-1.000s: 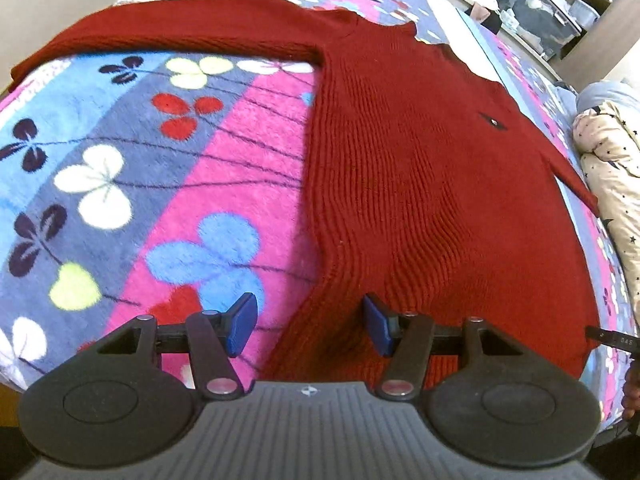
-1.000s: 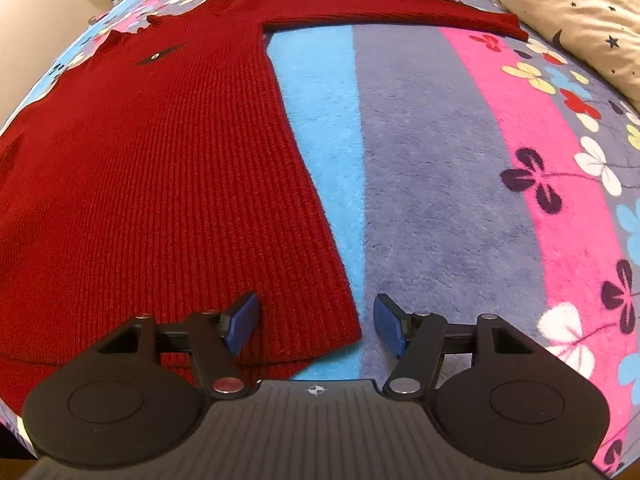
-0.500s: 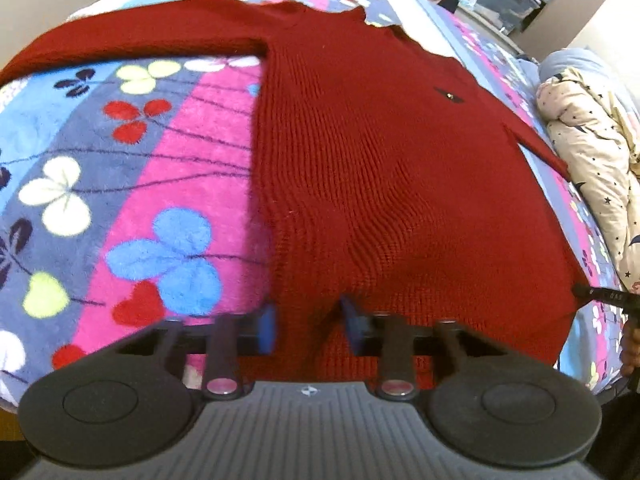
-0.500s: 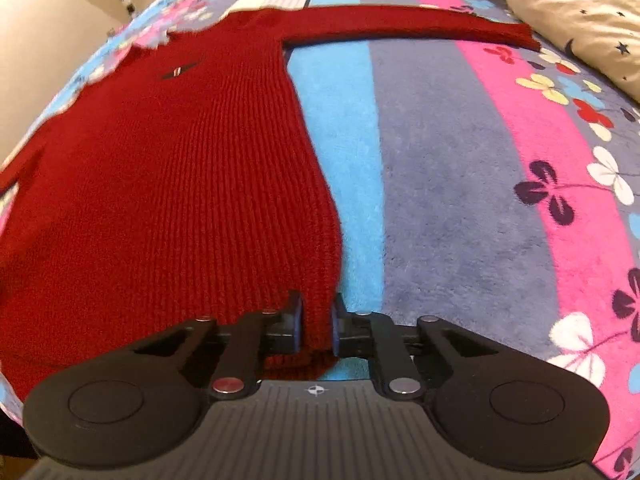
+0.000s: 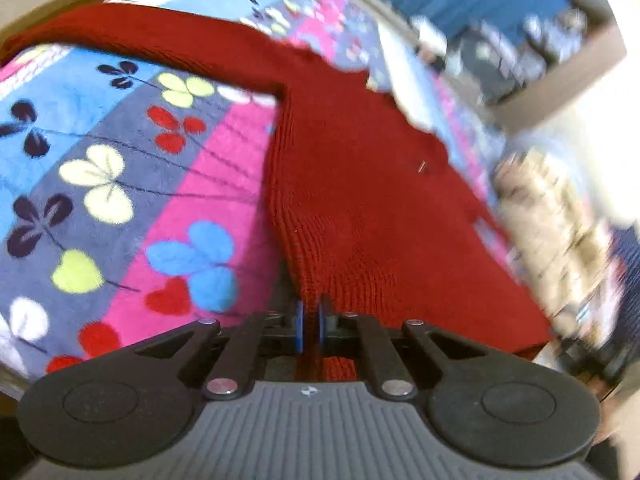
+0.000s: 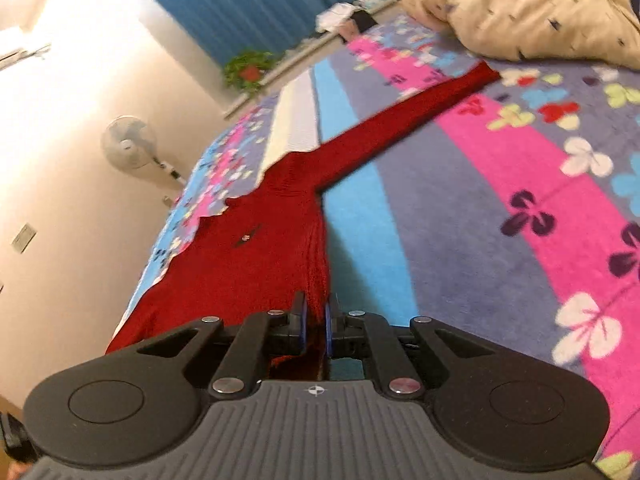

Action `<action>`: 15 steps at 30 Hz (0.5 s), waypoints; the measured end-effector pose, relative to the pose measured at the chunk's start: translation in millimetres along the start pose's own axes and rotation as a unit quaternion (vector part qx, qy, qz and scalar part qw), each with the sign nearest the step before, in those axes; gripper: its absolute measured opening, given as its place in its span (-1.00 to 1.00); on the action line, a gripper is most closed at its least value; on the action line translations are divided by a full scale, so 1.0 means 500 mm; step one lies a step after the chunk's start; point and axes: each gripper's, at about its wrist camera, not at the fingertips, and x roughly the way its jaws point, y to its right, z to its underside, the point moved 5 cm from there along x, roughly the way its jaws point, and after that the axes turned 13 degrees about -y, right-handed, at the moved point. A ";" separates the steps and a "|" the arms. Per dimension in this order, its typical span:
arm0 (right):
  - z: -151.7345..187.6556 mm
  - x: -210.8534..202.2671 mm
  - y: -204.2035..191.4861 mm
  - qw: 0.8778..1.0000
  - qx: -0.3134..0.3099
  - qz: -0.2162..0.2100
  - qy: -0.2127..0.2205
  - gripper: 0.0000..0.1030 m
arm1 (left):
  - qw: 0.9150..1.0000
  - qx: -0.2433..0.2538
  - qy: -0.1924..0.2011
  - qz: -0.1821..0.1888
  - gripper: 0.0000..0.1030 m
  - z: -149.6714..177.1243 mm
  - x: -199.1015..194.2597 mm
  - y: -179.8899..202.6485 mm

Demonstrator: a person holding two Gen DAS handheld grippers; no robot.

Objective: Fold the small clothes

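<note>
Left gripper [image 5: 310,326] clenched on the red sweater [image 5: 360,200] hem. Right gripper [image 6: 315,330] likewise grasps its hem corner. Sweater partly lifted off the bed [image 6: 460,240].

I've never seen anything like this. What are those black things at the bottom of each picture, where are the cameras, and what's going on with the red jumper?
No robot here: a person holds a handheld gripper in each hand, and each carries a wide-angle camera looking forward along its two fingers. The black shapes at the bottom are the gripper itself.

One picture comes from the left gripper, the other from the right gripper. Both views are bent by the lens and blurred by motion.

On the bed lies a flowered, striped blanket, and on it a red knitted sweater with its sleeves spread out. A cream quilt is bunched at the far side.

Each gripper's blue-padded fingers are closed on the sweater's bottom edge, one near each lower corner. The fabric near the fingers looks gathered and pulled, probably the start of a fold.
</note>
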 end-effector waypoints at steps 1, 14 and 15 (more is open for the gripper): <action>0.001 0.014 0.004 1.000 -0.003 0.020 -0.013 -0.85 | 0.999 0.016 -0.016 -0.025 -0.86 0.002 0.018 0.011; 0.028 0.140 0.001 0.970 -0.081 0.216 -0.073 0.01 | 0.990 0.051 -0.050 -0.121 -0.12 0.000 0.085 0.028; 0.031 0.156 0.007 0.968 -0.080 0.220 -0.090 0.03 | 0.988 0.047 -0.062 -0.133 -0.12 0.002 0.100 0.025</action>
